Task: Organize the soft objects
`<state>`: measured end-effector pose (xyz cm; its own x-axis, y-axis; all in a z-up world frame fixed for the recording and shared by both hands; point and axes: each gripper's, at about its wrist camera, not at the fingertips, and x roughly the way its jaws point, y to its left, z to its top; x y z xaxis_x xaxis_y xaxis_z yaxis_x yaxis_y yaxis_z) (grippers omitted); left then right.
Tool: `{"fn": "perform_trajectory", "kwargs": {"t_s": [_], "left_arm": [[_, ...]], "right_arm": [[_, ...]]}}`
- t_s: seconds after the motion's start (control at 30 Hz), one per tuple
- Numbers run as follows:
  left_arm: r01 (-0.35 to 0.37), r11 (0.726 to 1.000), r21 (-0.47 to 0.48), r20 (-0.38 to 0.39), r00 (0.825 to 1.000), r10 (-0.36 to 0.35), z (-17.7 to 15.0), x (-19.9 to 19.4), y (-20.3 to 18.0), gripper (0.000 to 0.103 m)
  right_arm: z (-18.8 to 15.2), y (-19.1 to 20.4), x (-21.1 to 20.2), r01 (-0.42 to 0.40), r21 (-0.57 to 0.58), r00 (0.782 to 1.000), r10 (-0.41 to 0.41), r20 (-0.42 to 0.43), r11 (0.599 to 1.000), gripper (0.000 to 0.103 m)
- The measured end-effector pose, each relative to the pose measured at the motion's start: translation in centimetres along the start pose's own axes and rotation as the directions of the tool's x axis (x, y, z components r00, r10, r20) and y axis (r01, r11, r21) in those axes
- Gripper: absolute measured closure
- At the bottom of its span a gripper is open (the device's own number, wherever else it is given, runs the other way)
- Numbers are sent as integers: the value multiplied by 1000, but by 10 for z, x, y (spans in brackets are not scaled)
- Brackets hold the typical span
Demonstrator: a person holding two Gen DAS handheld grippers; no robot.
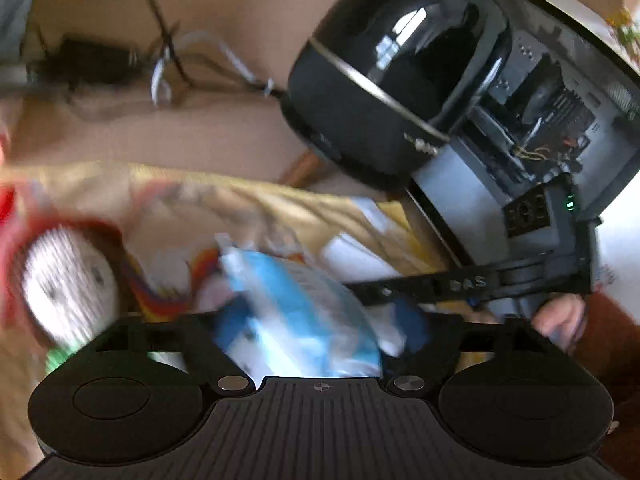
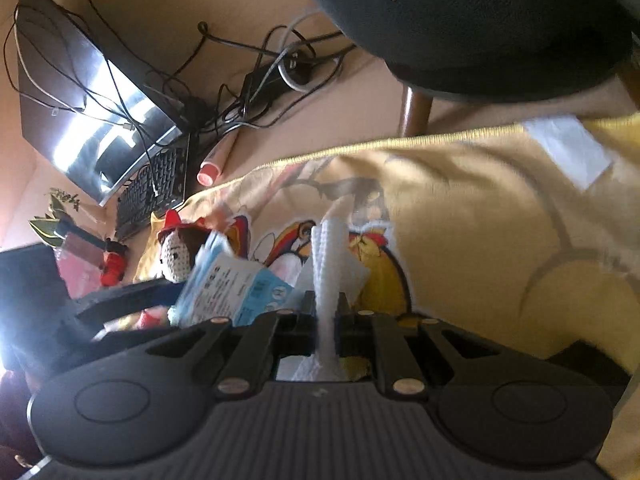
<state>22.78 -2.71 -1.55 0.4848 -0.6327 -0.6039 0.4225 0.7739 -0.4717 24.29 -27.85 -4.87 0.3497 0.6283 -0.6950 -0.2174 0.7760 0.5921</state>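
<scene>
A yellow cloth (image 2: 480,216) printed with cartoon birds in red, orange and white covers the tan surface (image 2: 168,4), with grey curved lines across its plain part and a white label near its edge. A white waffle-textured knitted cloth (image 2: 330,256) shows fine ribbing. A light-blue and white plastic packet (image 2: 236,284) carries small dark print; in the left wrist view it (image 1: 292,312) looks blurred blue and white. A crocheted doll with a white face and red hat (image 2: 176,248) has two dark eyes. A glossy black rounded appliance (image 1: 392,80) bears a thin silver band. A black keyboard (image 2: 154,188) lies beside black cables (image 2: 240,92).
</scene>
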Motion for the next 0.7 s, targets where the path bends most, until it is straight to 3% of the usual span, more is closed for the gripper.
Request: {"fn": "perform_trajectory", "kwargs": {"t_s": [0.1, 0.17, 0.23, 0.33, 0.47, 0.53, 0.63, 0.7], "left_arm": [[-30, 981, 192, 4, 1000, 30, -8, -13, -21, 35], [-43, 946, 321, -26, 998, 54, -23, -19, -36, 32], [-21, 921, 389, -70, 996, 52, -41, -21, -44, 29], [23, 937, 349, -123, 992, 21, -59, -21, -38, 12], [-5, 982, 190, -93, 995, 23, -61, -18, -19, 10], [-14, 980, 201, -58, 998, 26, -56, -23, -23, 10], [-58, 942, 330, -38, 997, 74, -53, -27, -40, 10], [-86, 887, 453, -36, 993, 114, -55, -29, -51, 10]], "right_arm": [[-4, 17, -11, -23, -92, 1000, 22, -12, 996, 92], [-9, 31, -20, -44, -166, 999, 39, -30, 985, 92], [-19, 44, -29, -42, -258, 998, 29, -54, 965, 92], [-18, 52, -41, -15, -287, 999, 6, -33, 958, 92], [5, 56, -43, 27, -244, 999, -16, 43, 969, 92], [14, 68, -26, 20, -253, 999, -8, 49, 967, 92], [16, 91, 11, -3, -297, 1000, 4, 2, 955, 93], [11, 96, 36, 15, -321, 998, -35, -57, 947, 93]]}}
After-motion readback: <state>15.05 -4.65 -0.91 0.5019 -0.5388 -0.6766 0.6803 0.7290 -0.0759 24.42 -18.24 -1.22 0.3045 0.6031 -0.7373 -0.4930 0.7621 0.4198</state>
